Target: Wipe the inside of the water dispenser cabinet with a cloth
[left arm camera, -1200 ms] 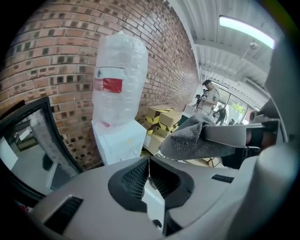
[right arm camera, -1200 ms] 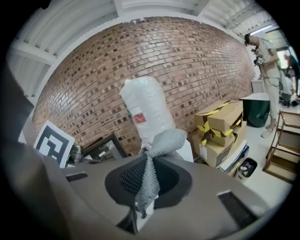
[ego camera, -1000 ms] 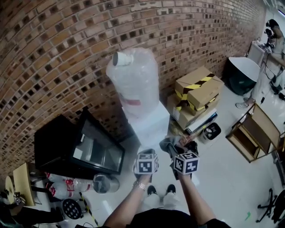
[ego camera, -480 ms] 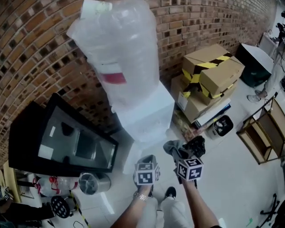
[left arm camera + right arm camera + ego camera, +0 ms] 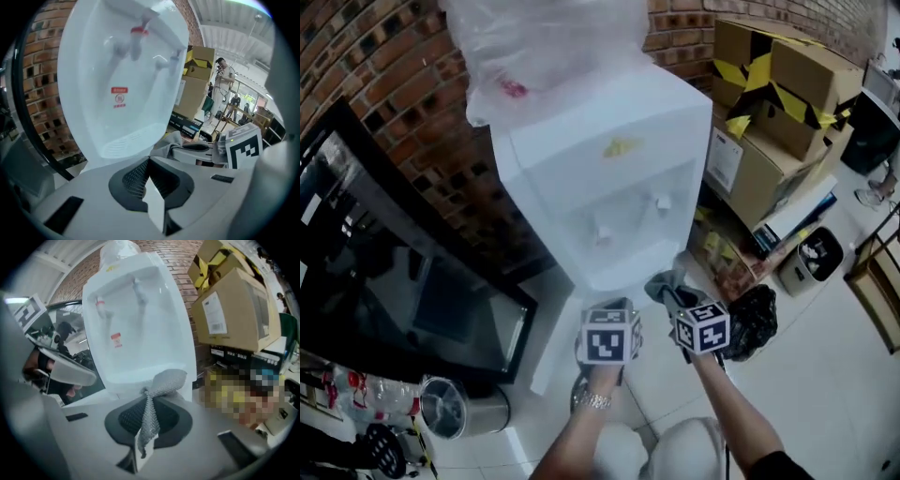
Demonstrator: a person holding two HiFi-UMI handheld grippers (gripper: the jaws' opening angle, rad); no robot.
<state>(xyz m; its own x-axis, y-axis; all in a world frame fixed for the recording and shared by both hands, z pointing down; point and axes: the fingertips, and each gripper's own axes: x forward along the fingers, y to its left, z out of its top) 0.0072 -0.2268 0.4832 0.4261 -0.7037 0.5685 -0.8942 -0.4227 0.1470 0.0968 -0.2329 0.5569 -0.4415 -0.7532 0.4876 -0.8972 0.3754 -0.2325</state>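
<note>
The white water dispenser (image 5: 609, 178) stands against the brick wall, with a plastic-wrapped bottle (image 5: 534, 47) on top. Its taps and drip tray (image 5: 124, 140) fill both gripper views. I cannot see the cabinet's inside from here. My left gripper (image 5: 614, 307) is shut and holds nothing; it hangs just in front of the dispenser's lower front, and the left gripper view shows its jaws pressed together (image 5: 150, 161). My right gripper (image 5: 677, 298) sits beside it, shut on a grey cloth (image 5: 664, 284). The cloth (image 5: 161, 383) bunches out past the jaw tips (image 5: 147, 397).
A black glass-door fridge (image 5: 394, 272) stands to the left of the dispenser. Taped cardboard boxes (image 5: 778, 103) are stacked to its right. On the floor lie a black bag (image 5: 757, 319), a small bin (image 5: 811, 258) and a metal can (image 5: 445, 408). People stand far off (image 5: 225, 75).
The view has closed in and tilted down, so the dispenser's front now looms large. Both grippers have come up close to it, still side by side. The cloth stays in the right gripper.
</note>
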